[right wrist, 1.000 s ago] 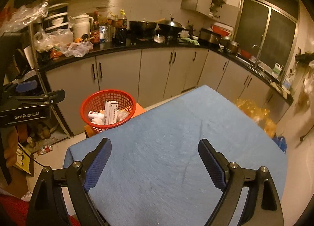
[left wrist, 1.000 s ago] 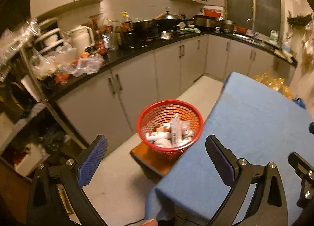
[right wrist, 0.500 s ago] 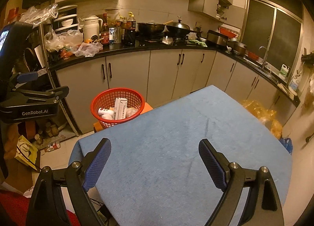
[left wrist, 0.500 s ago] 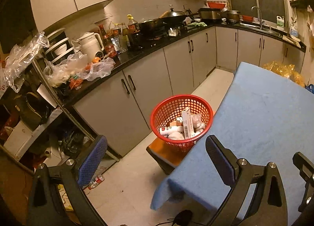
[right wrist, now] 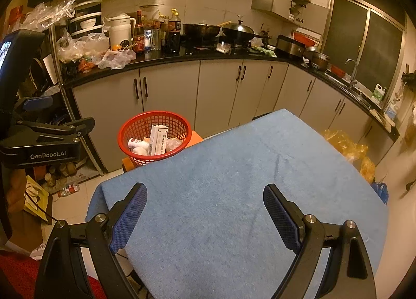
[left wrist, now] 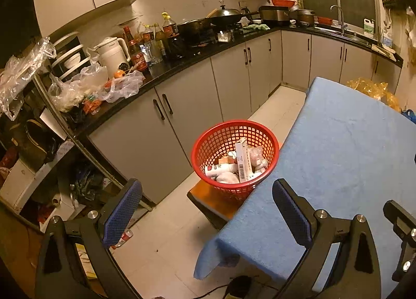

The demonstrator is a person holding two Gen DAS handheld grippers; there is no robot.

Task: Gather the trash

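Note:
A red mesh basket (left wrist: 208, 148) (right wrist: 135, 127) sits on a low orange stool (left wrist: 208, 195) by the table's near left corner. It holds a white carton (left wrist: 242, 158) (right wrist: 157, 139), a small bottle (left wrist: 218, 169) and crumpled wrappers. My left gripper (left wrist: 206, 217) is open and empty, held high over the floor short of the basket. My right gripper (right wrist: 205, 217) is open and empty above the table with the blue cloth (left wrist: 351, 156) (right wrist: 234, 195). The left gripper's body (right wrist: 41, 143) shows at the left edge of the right wrist view.
Grey cabinets under a black counter (left wrist: 182, 65) run along the wall, crowded with bottles, a white kettle (left wrist: 114, 52), pans and plastic bags. A cluttered shelf (left wrist: 39, 143) stands left. Yellow bags (left wrist: 374, 91) lie beyond the table. A small bottle (right wrist: 69, 188) lies on the tiled floor.
Both grippers have drawn back and risen, so the basket and table look farther away. Both stay open and empty.

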